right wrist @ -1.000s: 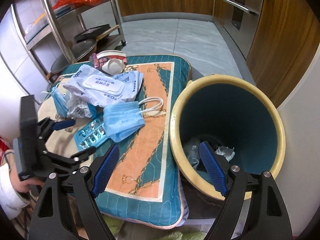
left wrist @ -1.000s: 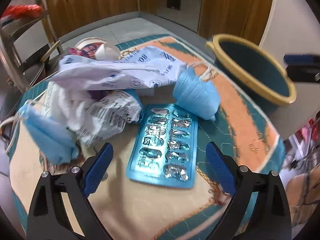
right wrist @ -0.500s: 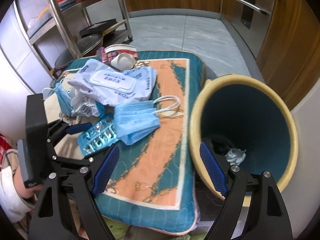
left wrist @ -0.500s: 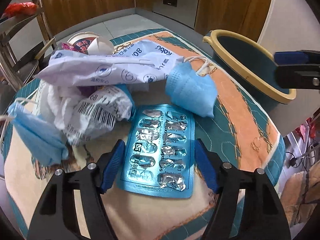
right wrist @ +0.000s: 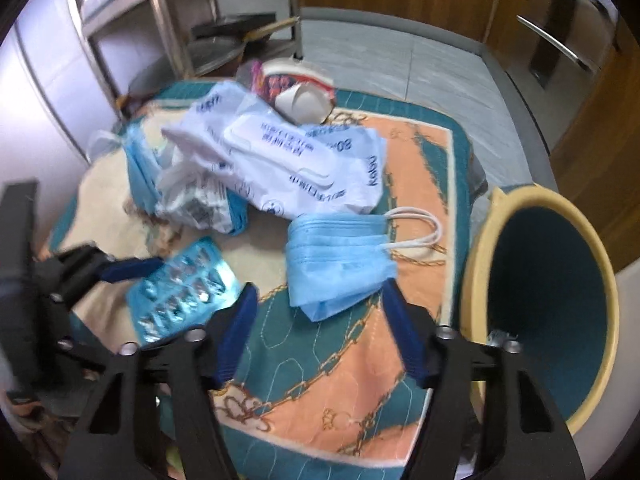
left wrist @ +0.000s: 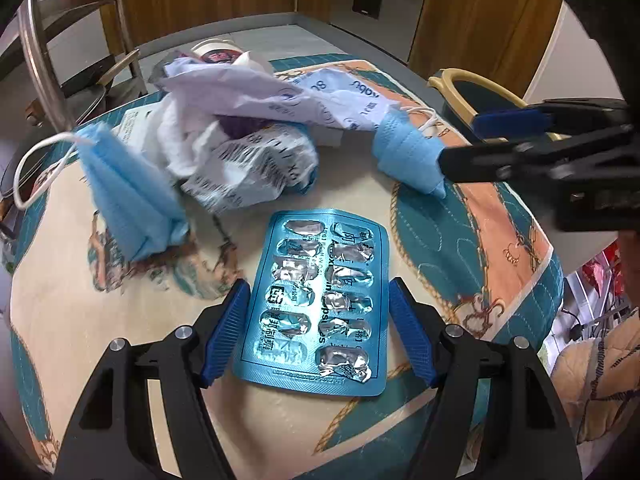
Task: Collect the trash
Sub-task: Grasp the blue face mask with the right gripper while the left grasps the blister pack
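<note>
**Across the quilted table: blister pack and mask lined up for pickup**

On the quilted table (left wrist: 472, 240), trash lies scattered: an emptied blue blister pack (left wrist: 316, 304), two folded blue face masks, a white wipes packet (right wrist: 296, 160), a crumpled printed wrapper (left wrist: 252, 168) and a paper cup (right wrist: 300, 92) at the far edge. The teal bin (right wrist: 556, 292) with its yellow rim stands off the table's right side.

The left gripper (left wrist: 318, 324) straddles the blister pack, its jaws partly spread with one blue pad just outside each long edge; neither pad visibly presses on the foil, so nothing is held yet. The right gripper (right wrist: 320, 332) hangs over the nearer face mask (right wrist: 340, 256), its jaws closing, with the mask's lower corner between them but not pinched.

The pack should be very light, thin and stiff across its width yet easy to buckle, and its foil face looks slick. Squeezing it edge to edge may bow it or make it skid on the cloth; a gentle closure across the width near the middle seems the safest hold. The mask is soft, limp and nearly weightless; pinching the pleated body rather than the ear loops (right wrist: 416, 228) would keep it from dangling or catching the bin's rim. The other mask (left wrist: 128, 196) lies at the left, beside the wrapper.
</note>
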The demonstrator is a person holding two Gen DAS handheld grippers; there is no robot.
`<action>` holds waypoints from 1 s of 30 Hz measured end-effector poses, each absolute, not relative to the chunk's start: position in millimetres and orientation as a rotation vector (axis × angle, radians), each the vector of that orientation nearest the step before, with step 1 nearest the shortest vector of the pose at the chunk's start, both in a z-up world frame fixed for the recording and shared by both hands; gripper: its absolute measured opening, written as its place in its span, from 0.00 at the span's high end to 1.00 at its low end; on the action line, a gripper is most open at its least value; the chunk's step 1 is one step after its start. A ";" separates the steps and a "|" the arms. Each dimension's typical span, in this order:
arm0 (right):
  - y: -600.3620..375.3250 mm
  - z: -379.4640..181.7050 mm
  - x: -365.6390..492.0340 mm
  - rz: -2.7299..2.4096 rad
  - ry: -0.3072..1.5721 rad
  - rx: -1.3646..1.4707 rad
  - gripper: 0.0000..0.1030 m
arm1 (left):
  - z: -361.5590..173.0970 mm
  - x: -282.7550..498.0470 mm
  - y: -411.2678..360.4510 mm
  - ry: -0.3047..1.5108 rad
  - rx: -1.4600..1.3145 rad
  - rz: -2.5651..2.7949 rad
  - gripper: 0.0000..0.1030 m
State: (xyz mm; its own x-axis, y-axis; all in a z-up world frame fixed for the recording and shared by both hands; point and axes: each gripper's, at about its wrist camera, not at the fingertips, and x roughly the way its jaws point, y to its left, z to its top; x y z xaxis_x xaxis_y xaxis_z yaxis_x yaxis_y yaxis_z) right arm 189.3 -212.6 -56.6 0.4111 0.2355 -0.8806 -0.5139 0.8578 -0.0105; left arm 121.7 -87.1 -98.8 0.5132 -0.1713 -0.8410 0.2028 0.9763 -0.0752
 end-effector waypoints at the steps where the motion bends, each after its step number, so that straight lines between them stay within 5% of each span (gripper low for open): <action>1: -208.4 -60.9 190.6 0.484 1.050 -0.319 0.38 | -98.6 120.5 -84.1 1.009 0.029 -0.224 0.32; 6: -198.2 -76.0 197.4 0.476 1.052 -0.369 0.38 | -97.6 116.8 -73.6 1.018 0.018 -0.210 0.32; 10: -200.9 -84.6 200.1 0.481 1.081 -0.370 0.62 | -97.1 115.5 -72.6 1.029 0.043 -0.209 0.31; 17: -215.2 -73.7 197.1 0.503 1.078 -0.307 0.79 | -99.0 125.4 -78.2 1.060 0.091 -0.195 0.21; 30: -238.7 -23.4 180.9 0.539 1.004 -0.200 0.83 | -94.5 130.2 -68.5 1.087 0.051 -0.185 0.34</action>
